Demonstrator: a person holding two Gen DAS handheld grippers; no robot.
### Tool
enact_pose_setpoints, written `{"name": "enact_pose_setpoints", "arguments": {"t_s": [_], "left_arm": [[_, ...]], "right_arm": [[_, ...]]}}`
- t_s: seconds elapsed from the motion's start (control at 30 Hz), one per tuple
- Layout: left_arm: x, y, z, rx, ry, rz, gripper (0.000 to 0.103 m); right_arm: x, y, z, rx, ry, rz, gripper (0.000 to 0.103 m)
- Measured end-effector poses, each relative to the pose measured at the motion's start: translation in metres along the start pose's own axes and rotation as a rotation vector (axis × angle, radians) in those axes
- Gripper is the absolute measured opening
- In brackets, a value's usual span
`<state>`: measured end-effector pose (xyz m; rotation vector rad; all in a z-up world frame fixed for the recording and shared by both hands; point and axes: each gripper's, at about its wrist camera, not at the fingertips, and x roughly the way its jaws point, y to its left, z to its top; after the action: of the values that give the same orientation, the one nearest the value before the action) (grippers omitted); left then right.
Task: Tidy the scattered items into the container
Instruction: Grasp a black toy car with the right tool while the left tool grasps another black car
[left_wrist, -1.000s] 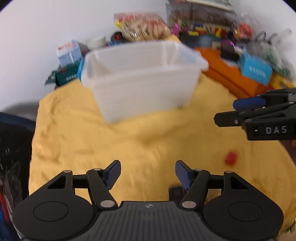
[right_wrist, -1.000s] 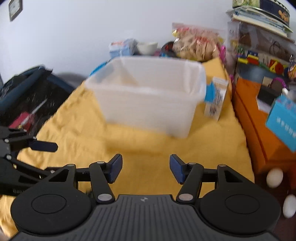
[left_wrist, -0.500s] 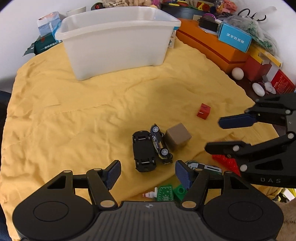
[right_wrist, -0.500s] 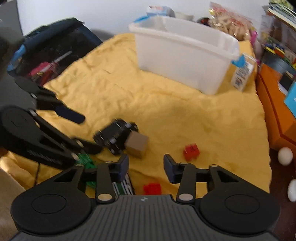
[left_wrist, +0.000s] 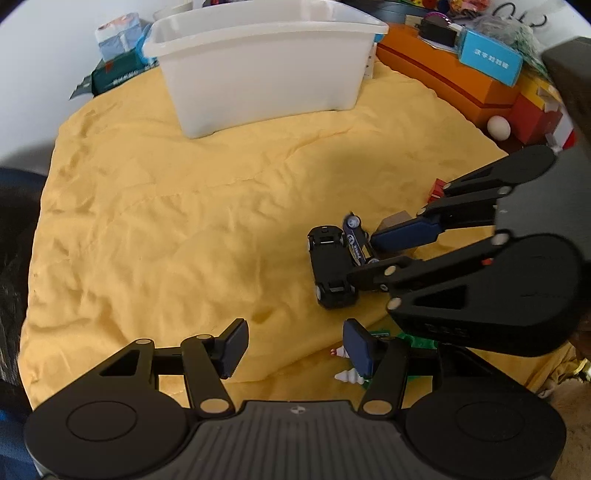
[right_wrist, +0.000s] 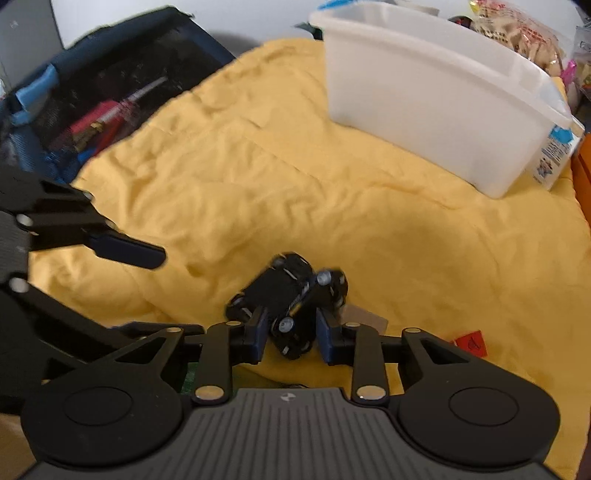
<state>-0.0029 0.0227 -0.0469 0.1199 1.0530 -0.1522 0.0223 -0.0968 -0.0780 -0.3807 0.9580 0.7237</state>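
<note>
A white plastic tub (left_wrist: 266, 66) (right_wrist: 436, 92) stands at the far side of a yellow cloth (left_wrist: 166, 221). Toys lie in a cluster on the cloth: an upturned black car (left_wrist: 332, 266) (right_wrist: 273, 291), a dark blue car (left_wrist: 354, 240) (right_wrist: 295, 328) on its side, a brown block (left_wrist: 397, 221) and a red brick (left_wrist: 437, 186) (right_wrist: 471, 341). My right gripper (right_wrist: 291, 332) is closing on the dark blue car, its pads against the car's sides. My left gripper (left_wrist: 295, 347) hovers nearer me, closing a little with only cloth between its fingers. White cone pieces (left_wrist: 347, 374) and a green piece (left_wrist: 417, 339) lie beside it.
Orange boxes (left_wrist: 443, 70), a blue box (left_wrist: 489, 61) and a white egg (left_wrist: 498, 127) crowd the right edge. A dark mesh bag (right_wrist: 92, 103) sits off the cloth's left side. A tissue pack (left_wrist: 118, 37) and a snack bag (right_wrist: 517, 29) lie behind the tub.
Both grippers have dropped toward the toy cluster. The right gripper moved in over the cars and narrowed around the dark blue one. The left jaws narrowed slightly.
</note>
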Motion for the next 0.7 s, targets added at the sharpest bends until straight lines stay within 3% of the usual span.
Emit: {"name": "enact_pose_setpoints", "arguments": {"t_s": [0.1,0.37,0.43,0.47,0.7], "left_arm": [[0.0,-0.004,0.003,0.024,-0.018,-0.003,0.061],[0.019,-0.019,0.03,0.08,-0.046,-0.004,0.06],[0.032,-0.022,0.035,0.089,-0.018,0.0,0.05],[0.037,-0.022,0.036,0.084,0.002,-0.006,0.033],[0.035,-0.004,0.036,0.03,0.001,-0.047,0.033]], "right_arm": [[-0.004,-0.005,-0.005,-0.001,-0.002,-0.03,0.017],[-0.028,-0.039,-0.011,0.149,-0.046,-0.072,0.016],[-0.034,-0.047,-0.012,0.171,-0.056,-0.091,0.016],[-0.036,-0.05,-0.012,0.179,-0.061,-0.099,0.016],[-0.041,-0.062,-0.01,0.2,-0.091,-0.124,0.016]]}}
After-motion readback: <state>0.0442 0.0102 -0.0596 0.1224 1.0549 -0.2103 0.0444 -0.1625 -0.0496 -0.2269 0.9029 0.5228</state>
